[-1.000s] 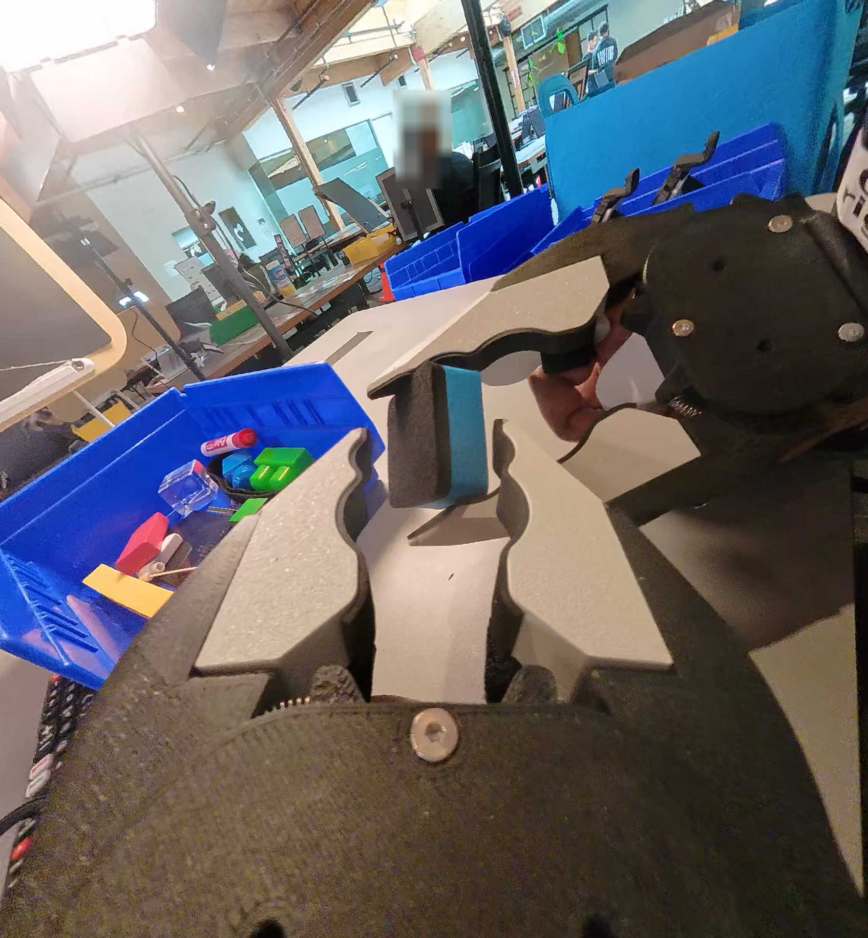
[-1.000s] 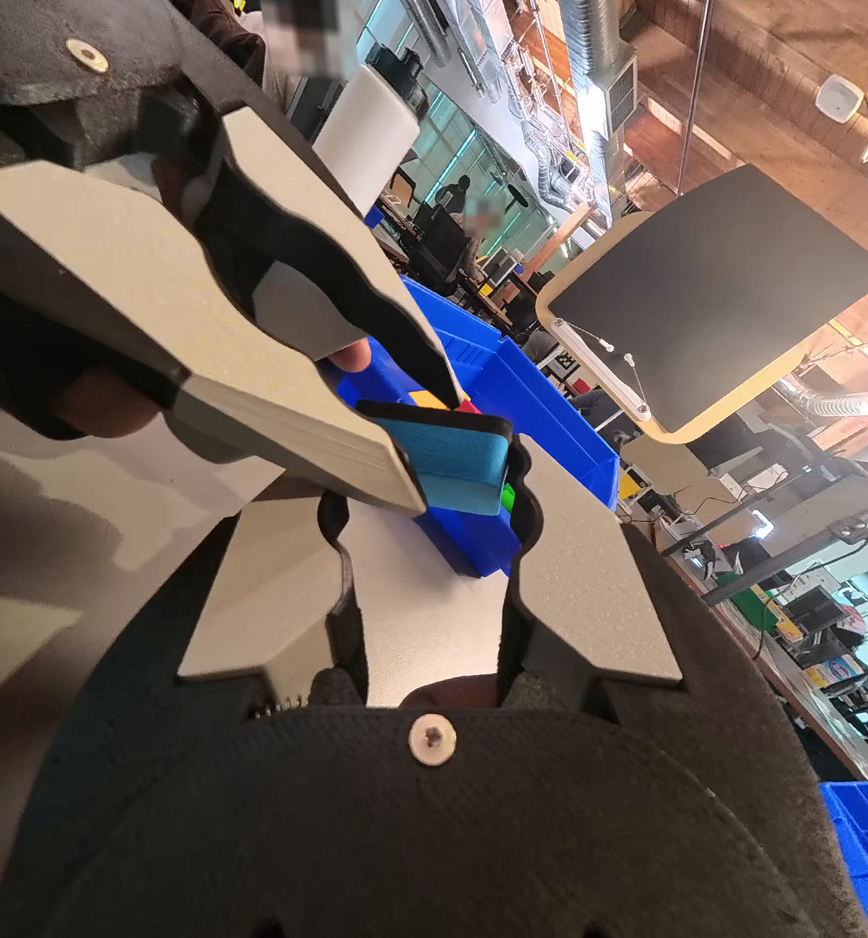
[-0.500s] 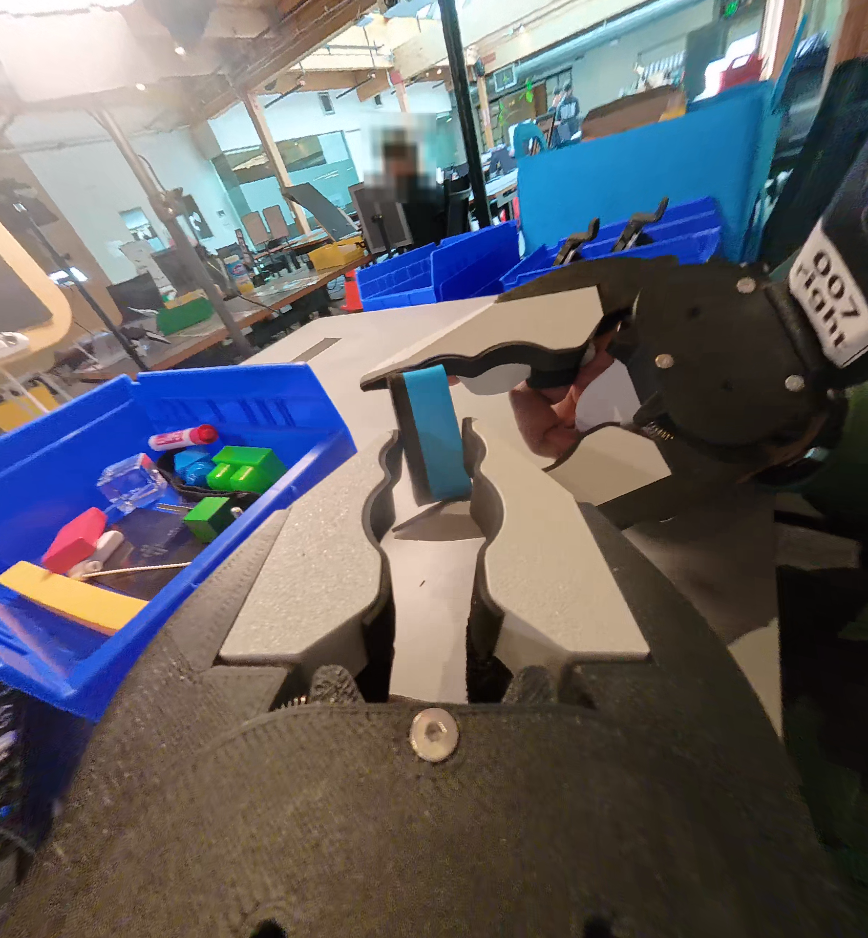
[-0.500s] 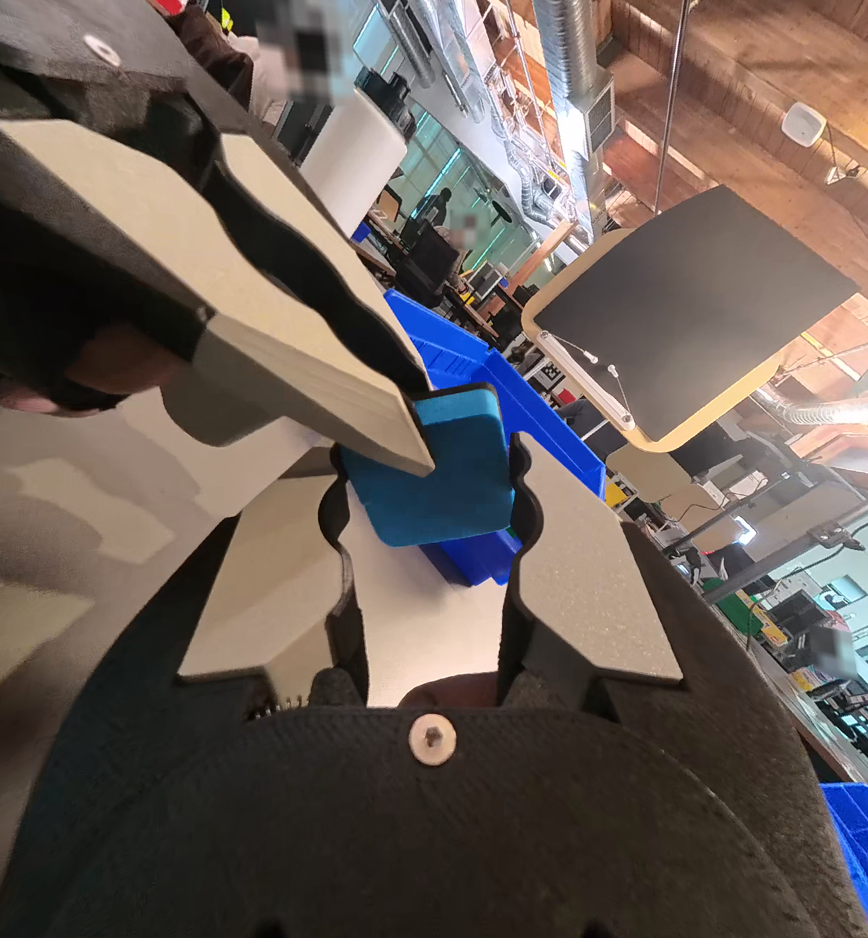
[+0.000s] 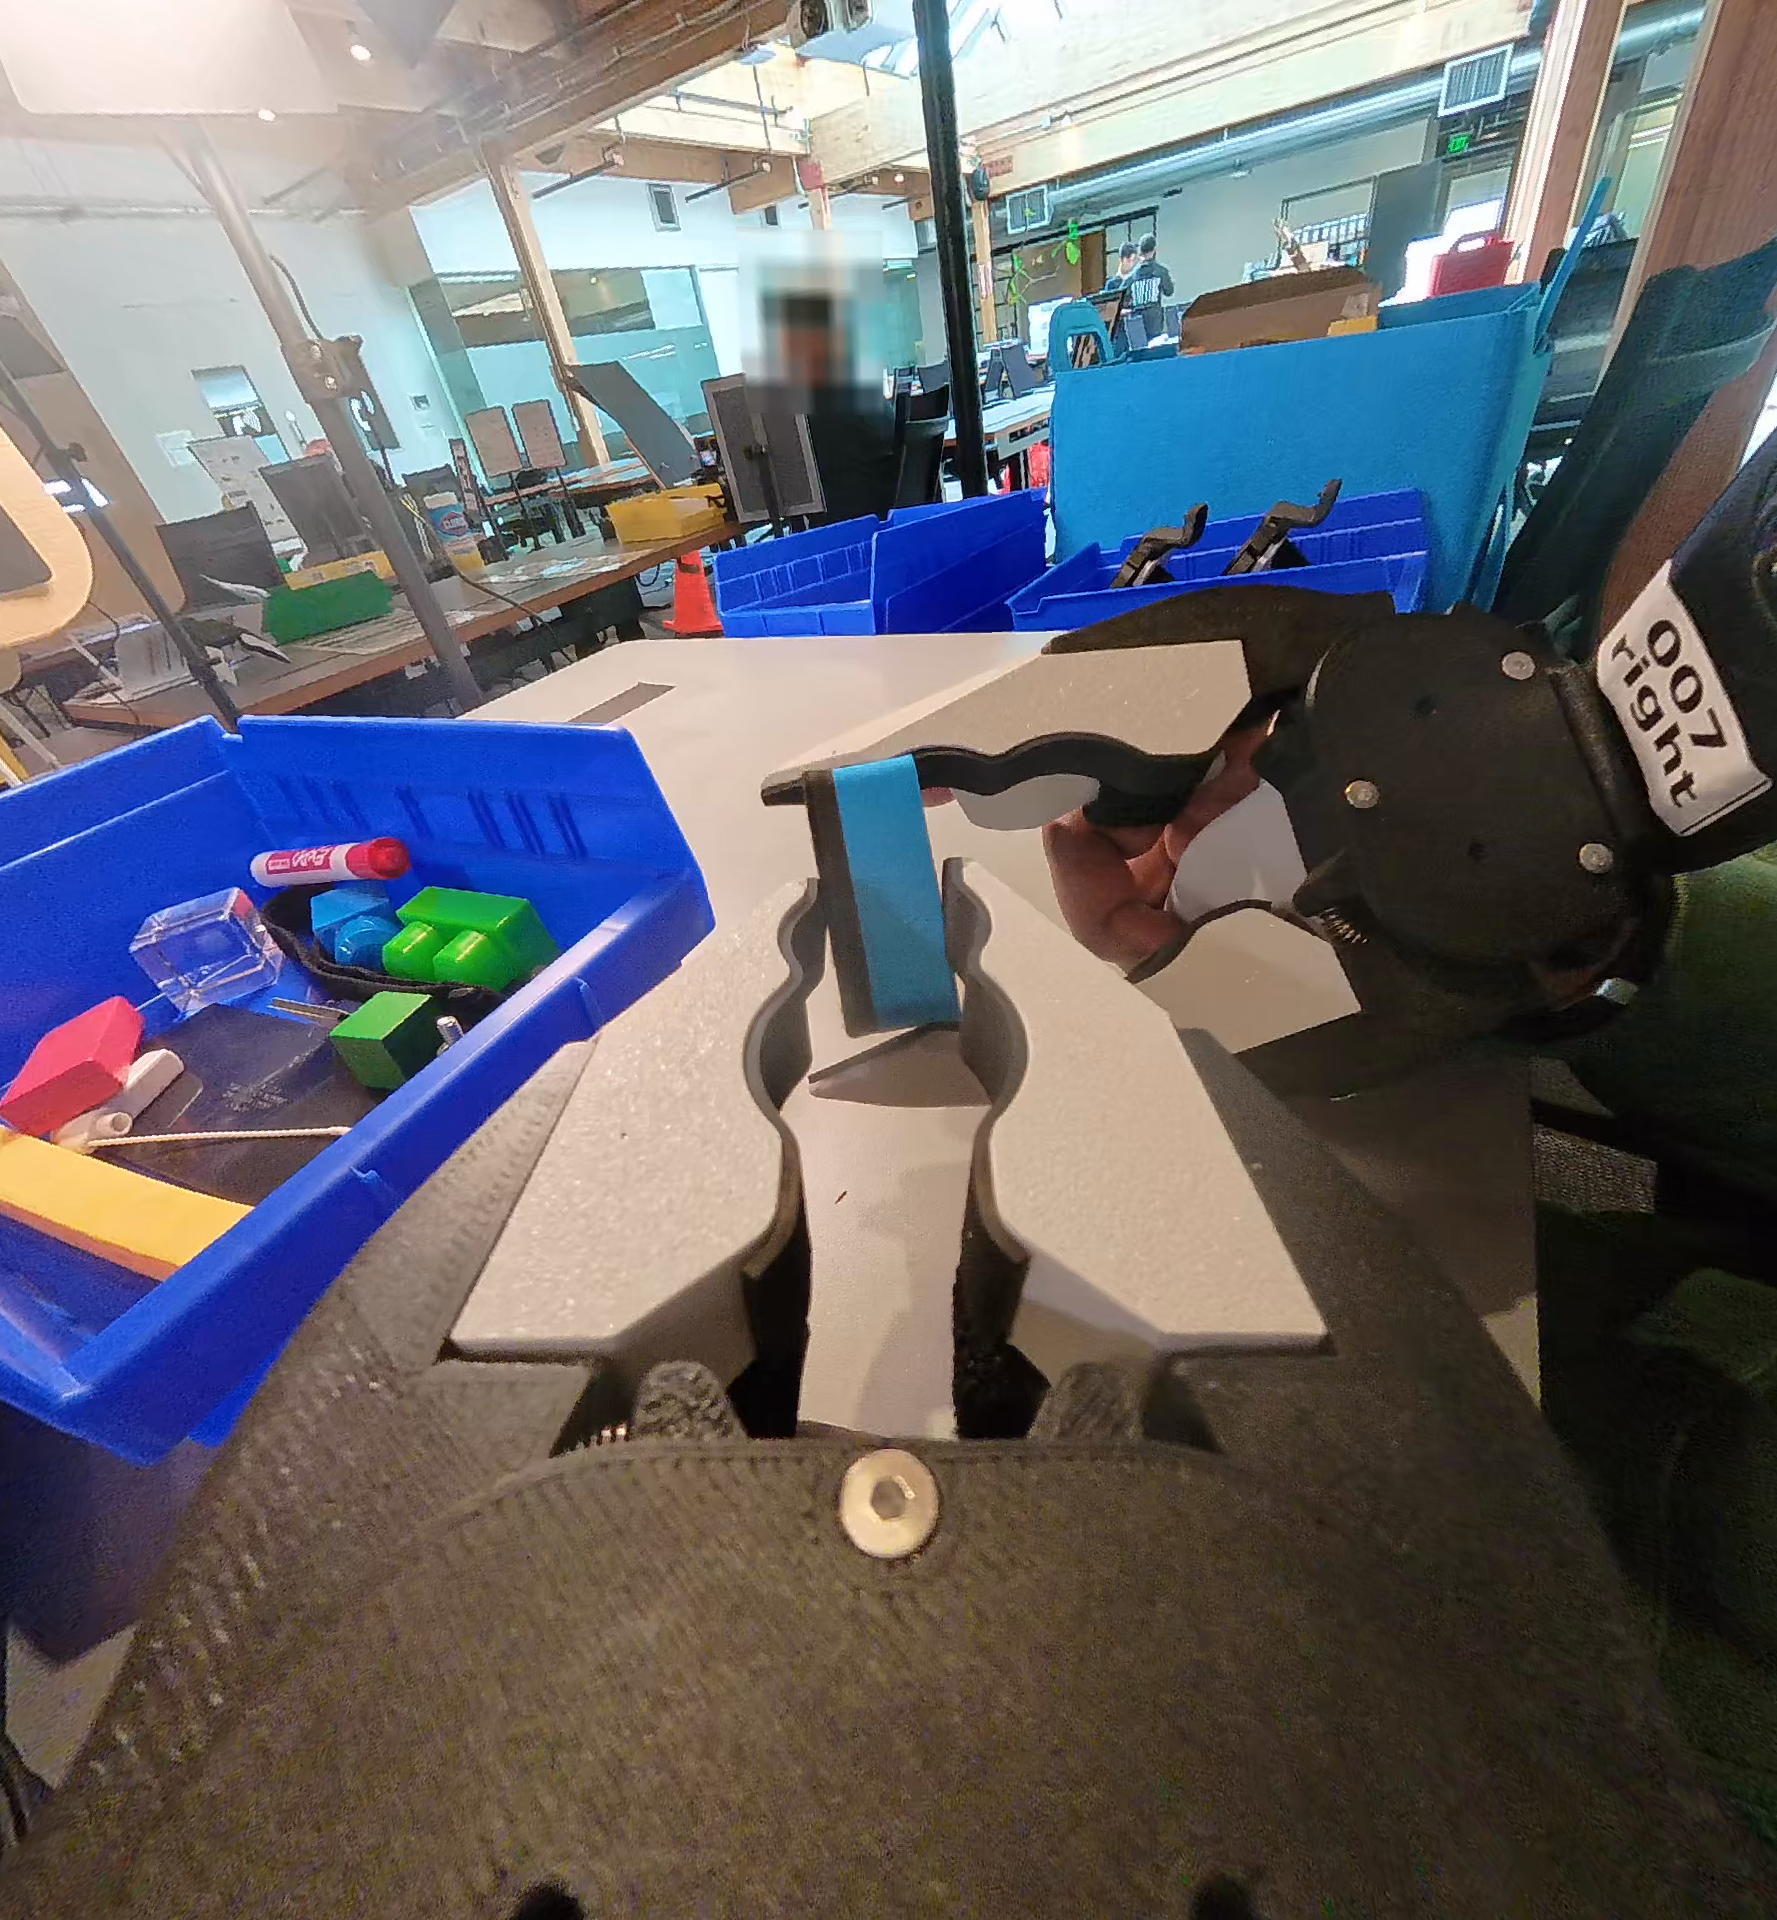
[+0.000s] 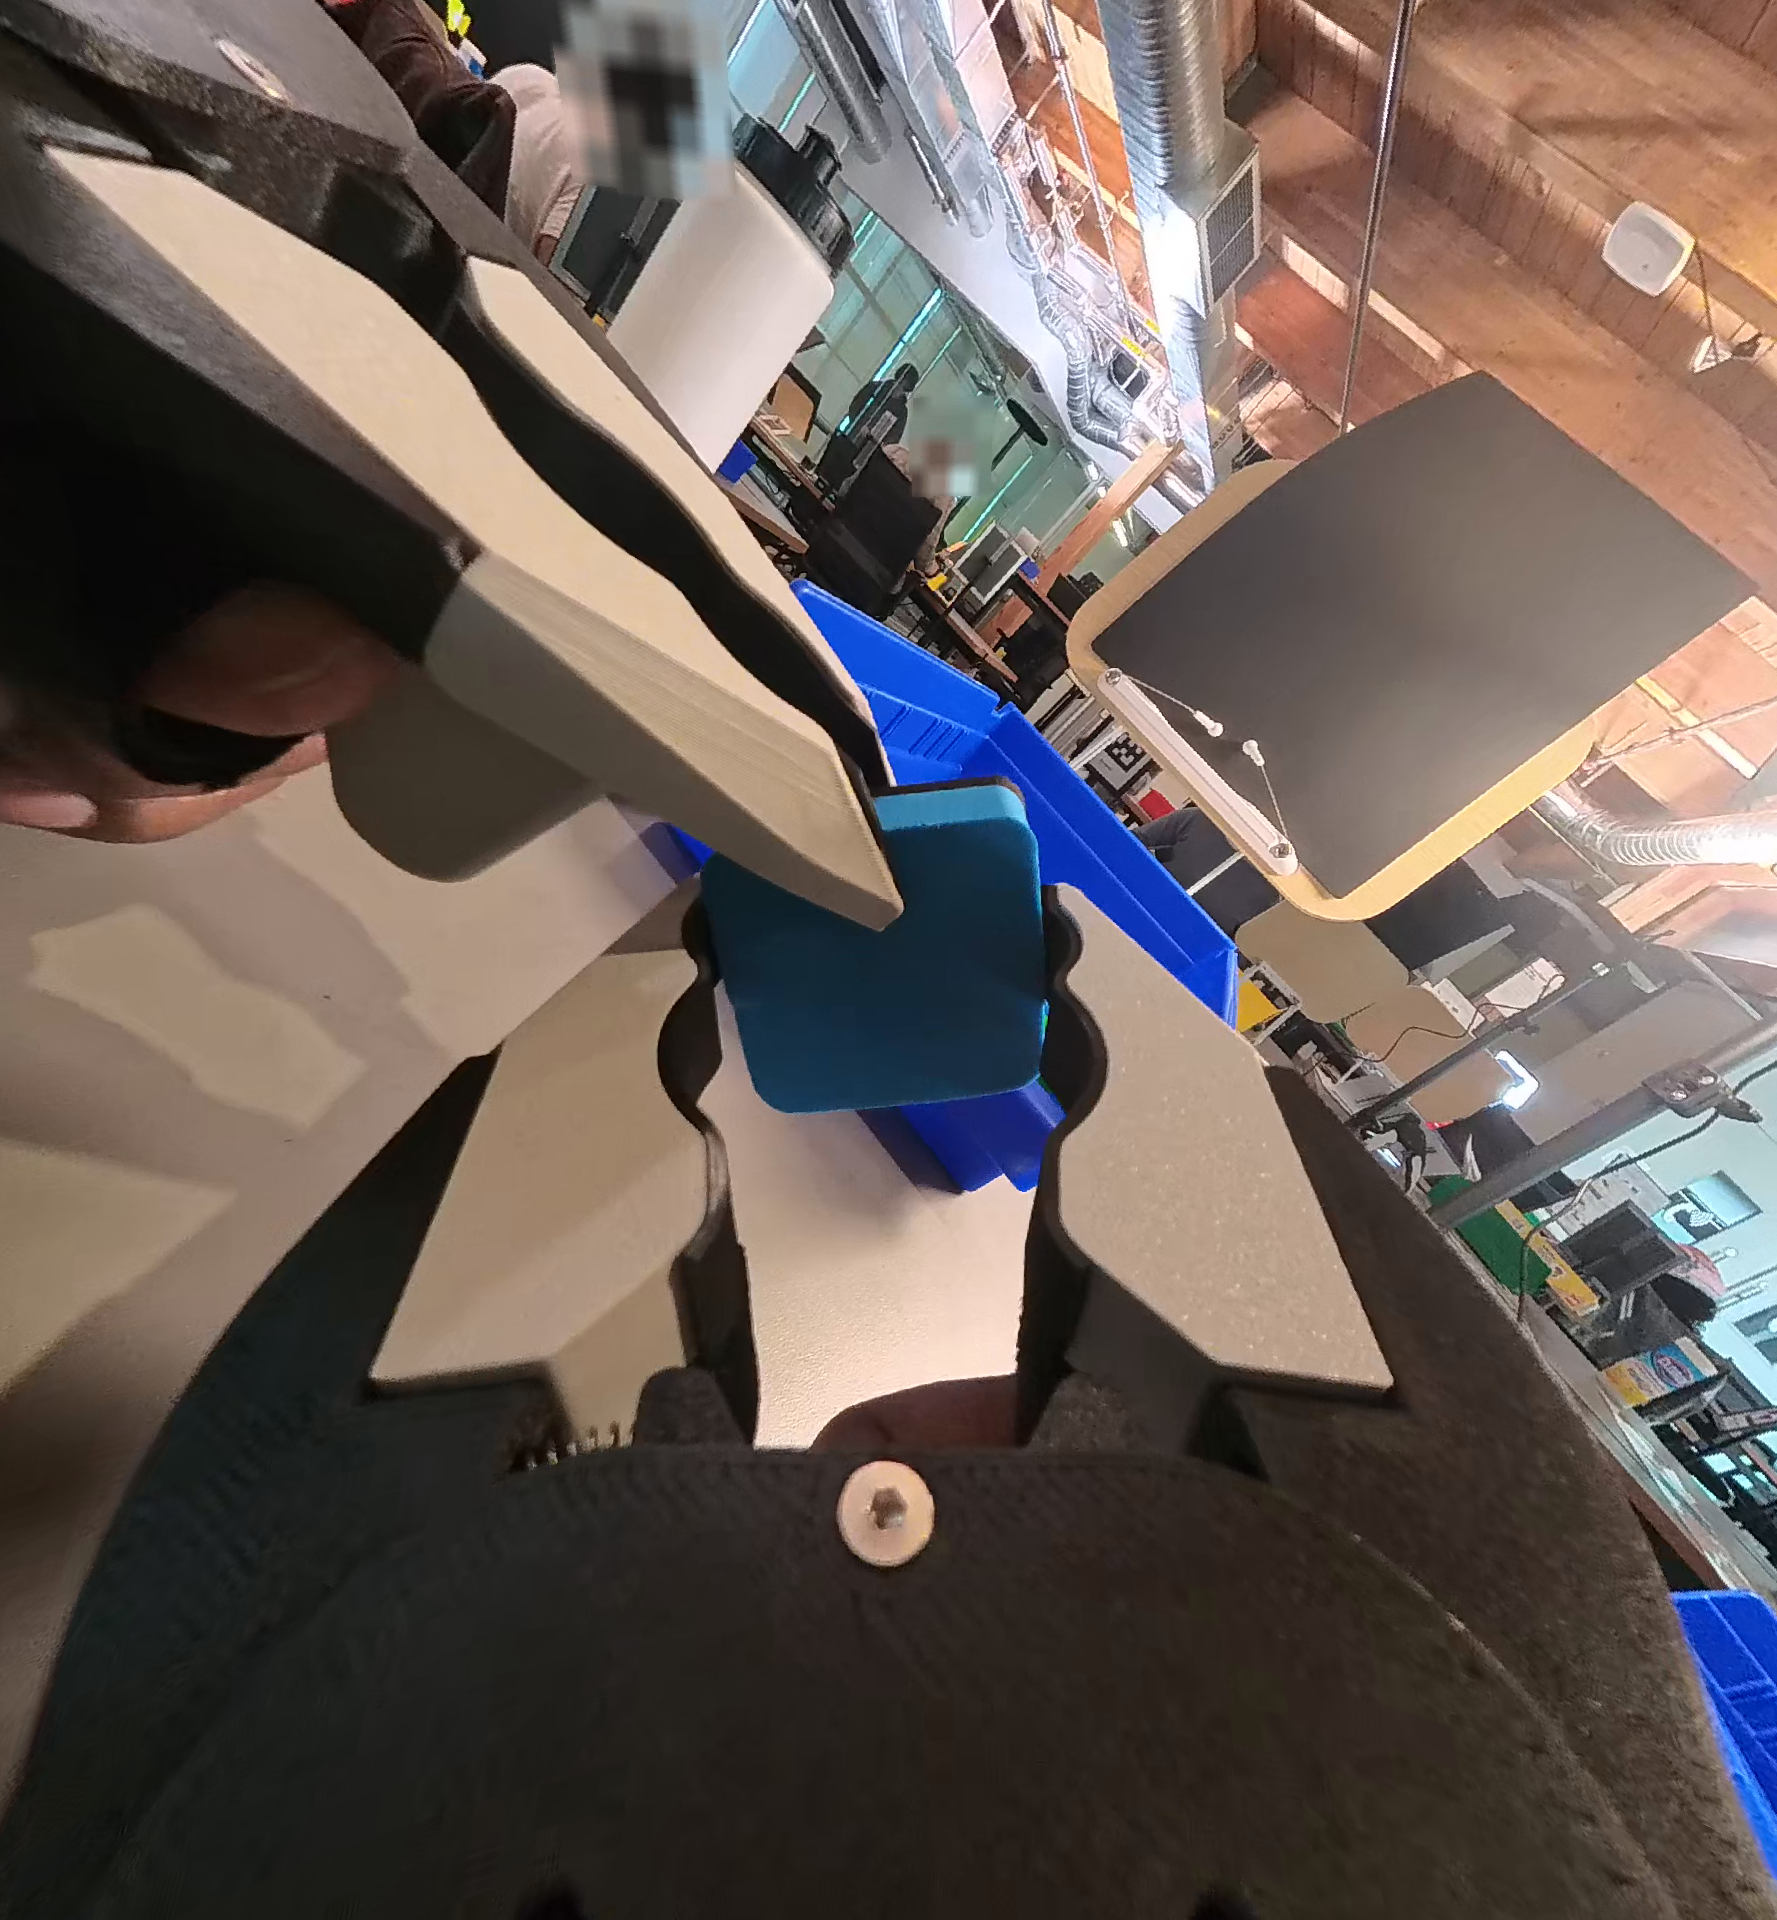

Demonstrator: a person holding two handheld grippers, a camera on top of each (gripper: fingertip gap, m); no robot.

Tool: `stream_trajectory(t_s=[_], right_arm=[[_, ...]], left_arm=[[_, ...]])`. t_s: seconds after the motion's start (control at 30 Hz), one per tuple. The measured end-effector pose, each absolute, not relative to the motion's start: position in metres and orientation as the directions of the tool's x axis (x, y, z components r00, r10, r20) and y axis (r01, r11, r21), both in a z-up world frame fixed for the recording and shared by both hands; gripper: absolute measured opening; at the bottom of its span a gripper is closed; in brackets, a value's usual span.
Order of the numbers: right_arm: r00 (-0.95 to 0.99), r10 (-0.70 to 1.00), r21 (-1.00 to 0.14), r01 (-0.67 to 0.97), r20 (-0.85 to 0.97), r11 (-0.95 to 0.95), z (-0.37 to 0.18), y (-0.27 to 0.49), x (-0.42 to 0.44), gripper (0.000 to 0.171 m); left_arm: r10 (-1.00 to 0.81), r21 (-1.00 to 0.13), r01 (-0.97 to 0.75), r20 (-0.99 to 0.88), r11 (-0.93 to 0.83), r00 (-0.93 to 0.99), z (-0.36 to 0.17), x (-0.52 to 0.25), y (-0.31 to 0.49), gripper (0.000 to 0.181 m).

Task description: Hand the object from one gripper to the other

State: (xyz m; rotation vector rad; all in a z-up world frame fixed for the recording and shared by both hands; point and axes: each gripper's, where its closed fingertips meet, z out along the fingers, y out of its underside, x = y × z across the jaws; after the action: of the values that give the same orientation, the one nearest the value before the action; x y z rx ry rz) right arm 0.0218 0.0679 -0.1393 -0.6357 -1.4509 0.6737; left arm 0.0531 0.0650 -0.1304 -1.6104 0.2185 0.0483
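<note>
A blue foam pad (image 5: 894, 894) with a black backing is held upright above the grey table (image 5: 759, 707). My left gripper (image 5: 882, 883) is shut on its two flat faces near the lower end. The right gripper (image 5: 811, 935) reaches in from the right, with one finger above the pad and one below. In the right wrist view, my right gripper (image 6: 876, 914) is shut on the pad (image 6: 894, 1018) across its width, both fingertips touching its edges. There the left gripper (image 6: 879, 831) comes in from the upper left and covers the pad's top corner.
A blue bin (image 5: 448, 790) at the left holds a red marker, green bricks, a clear cube, a red block and a yellow bar. More blue bins (image 5: 884, 582) stand at the table's far edge. A person's hand (image 5: 1123, 894) shows behind the right gripper. The tips of both grippers are at nearly the same place.
My left gripper has closed from wide open onto the pad's faces. The pad has pivoted between the right fingertips and now shows its blue face to the right wrist camera.
</note>
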Motion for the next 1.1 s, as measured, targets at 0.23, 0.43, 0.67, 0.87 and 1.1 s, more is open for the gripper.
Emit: stream_trajectory(t_s=[0.23, 0.43, 0.67, 0.87, 1.1], right_arm=[[0.007, 0.744, -0.744, -0.024, 0.668, 0.668, -0.14, 0.0684, 0.0215, 0.061], [0.007, 0.744, -0.744, -0.018, 0.668, 0.668, -0.1411, 0.069, 0.021, 0.061], [0.006, 0.739, -0.739, -0.005, 0.673, 0.673, -0.1434, 0.0699, 0.02, 0.059], [0.004, 0.739, -0.739, 0.0, 0.674, 0.674, -0.1442, 0.0701, 0.0198, 0.059], [-0.005, 0.732, -0.732, 0.016, 0.681, 0.681, -0.1479, 0.0704, 0.0186, 0.059]], left_arm=[[-0.103, -0.984, -0.172, -0.168, -0.036, 0.98, -0.1303, 0.0518, 0.065, 0.023], [-0.088, -0.983, -0.18, -0.177, -0.033, 0.98, -0.1298, 0.0497, 0.0651, 0.023], [-0.064, -0.982, -0.188, -0.186, -0.024, 0.98, -0.1281, 0.0463, 0.0648, 0.023], [-0.053, -0.98, -0.198, -0.197, -0.024, 0.979, -0.1281, 0.045, 0.0648, 0.023], [-0.042, -0.979, -0.204, -0.203, -0.026, 0.978, -0.1283, 0.0436, 0.0648, 0.023]])
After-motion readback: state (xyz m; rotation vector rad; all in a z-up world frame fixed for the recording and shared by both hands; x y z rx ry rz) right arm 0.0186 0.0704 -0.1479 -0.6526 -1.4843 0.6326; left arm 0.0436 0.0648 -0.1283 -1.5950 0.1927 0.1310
